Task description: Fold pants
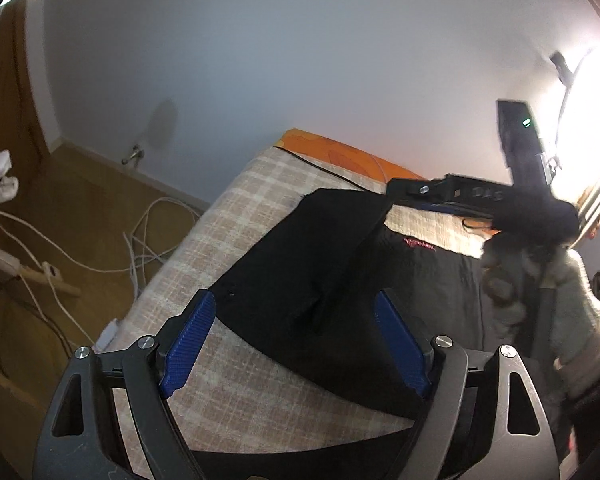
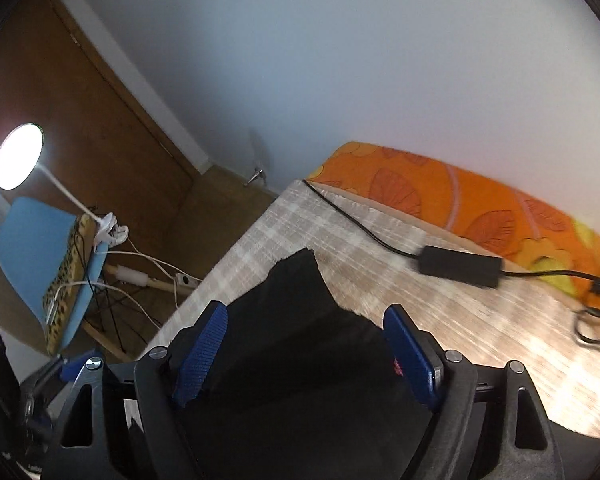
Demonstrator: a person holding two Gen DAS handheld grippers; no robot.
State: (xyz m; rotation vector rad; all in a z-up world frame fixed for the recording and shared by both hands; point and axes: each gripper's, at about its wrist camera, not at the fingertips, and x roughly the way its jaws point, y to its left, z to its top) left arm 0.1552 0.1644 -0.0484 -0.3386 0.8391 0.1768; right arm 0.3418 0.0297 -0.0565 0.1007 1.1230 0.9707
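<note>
The black fabric pants (image 1: pixel 300 280) lie on a beige checked blanket (image 1: pixel 228 216) covering the bed, with one portion folded over another and a small red logo (image 1: pixel 420 245) showing toward the right. The left gripper (image 1: pixel 296 320) hangs above the near part of the garment, its blue ribbed pads (image 1: pixel 188 344) spread wide with nothing between them. The right gripper (image 2: pixel 304 336) likewise stands with jaws apart over the dark cloth, holding nothing. A black power adapter (image 2: pixel 460 266) with its cable rests on the blanket farther off, near an orange floral sheet (image 2: pixel 460 200). White cables (image 1: pixel 140 240) lie on the wooden floor at left.
</note>
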